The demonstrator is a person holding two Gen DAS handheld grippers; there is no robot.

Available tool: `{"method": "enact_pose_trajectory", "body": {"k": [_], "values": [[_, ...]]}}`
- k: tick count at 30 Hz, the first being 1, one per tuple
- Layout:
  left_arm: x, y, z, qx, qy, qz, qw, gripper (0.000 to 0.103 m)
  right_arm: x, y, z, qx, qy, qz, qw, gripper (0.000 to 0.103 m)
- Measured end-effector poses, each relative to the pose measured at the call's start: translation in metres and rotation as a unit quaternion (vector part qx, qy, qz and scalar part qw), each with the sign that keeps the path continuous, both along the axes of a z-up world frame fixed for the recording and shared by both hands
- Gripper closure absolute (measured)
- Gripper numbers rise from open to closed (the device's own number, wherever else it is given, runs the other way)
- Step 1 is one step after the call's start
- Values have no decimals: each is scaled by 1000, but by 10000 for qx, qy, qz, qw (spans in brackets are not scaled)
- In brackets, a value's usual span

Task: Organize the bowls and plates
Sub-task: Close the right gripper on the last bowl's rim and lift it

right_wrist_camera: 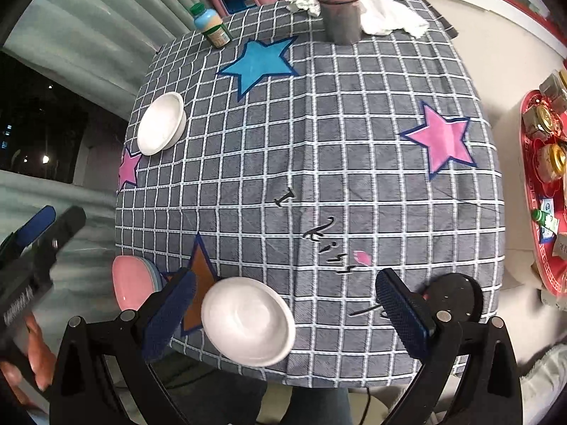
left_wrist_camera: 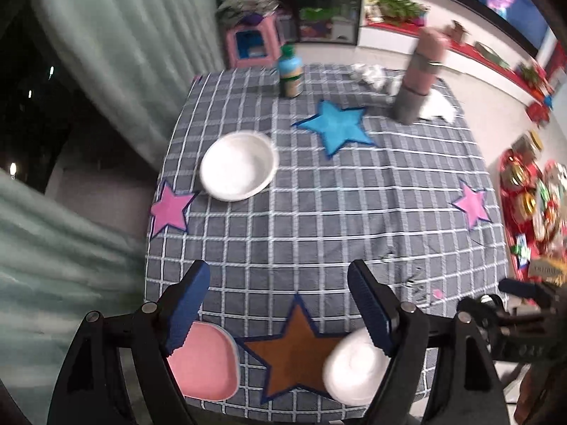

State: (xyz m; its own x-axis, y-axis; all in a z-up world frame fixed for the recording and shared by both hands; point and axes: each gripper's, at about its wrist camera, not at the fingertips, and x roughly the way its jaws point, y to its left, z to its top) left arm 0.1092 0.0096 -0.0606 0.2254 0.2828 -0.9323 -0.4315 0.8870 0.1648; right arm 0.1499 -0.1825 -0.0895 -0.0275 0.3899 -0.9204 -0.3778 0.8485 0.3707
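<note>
Left gripper held with fingers spread wide, gripping nothing, above the near edge of the checked tablecloth. Just under its left finger, a pink plate (stacked on a pale blue one, judging by the rim seen from the right wrist). Between the fingers, a brown star; under the right finger, the near white bowl, touching that star's right point. Farther out on the left side, a second white bowl, next to a pink star at the cloth's left edge. Beyond, a blue star, a green-capped bottle and a tall grey and pink cylinder with white cloth beside it at the far edge.

Right gripper likewise spread open and empty, hovering over the near white bowl, which sat between its fingers at the table's near edge, overlapping the brown star. Pink plate off to the left, at the cloth's corner. Black disc just behind the right finger. Far white bowl well apart, near the left edge. Another pink star on the right side. Left gripper visible at the left border, hand-held.
</note>
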Motion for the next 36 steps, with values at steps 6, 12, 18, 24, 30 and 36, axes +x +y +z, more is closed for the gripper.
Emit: {"method": "enact_pose_trajectory", "body": {"k": [6,12,18,24,30,36], "values": [[7,71,-36,-194,309,175,9992,20,-7,45,-39,-474,345,28,9983,1],[36,158,-58,-282,393,339,9983,20,3,111,-63,-847,591,156,9945,1],[76,210,-88,-364,505,305,9976,20,31,192,-70,-945,530,280,9937,1],[111,234,-120,-348,684,-12,9971,20,75,235,-83,-862,558,-50,9947,1],[131,251,-150,-473,866,-171,9950,20,104,266,-103,-913,580,-260,9938,1],[143,258,-175,-709,1039,-330,9915,23,115,290,-122,-1035,495,-275,9930,1]]}}
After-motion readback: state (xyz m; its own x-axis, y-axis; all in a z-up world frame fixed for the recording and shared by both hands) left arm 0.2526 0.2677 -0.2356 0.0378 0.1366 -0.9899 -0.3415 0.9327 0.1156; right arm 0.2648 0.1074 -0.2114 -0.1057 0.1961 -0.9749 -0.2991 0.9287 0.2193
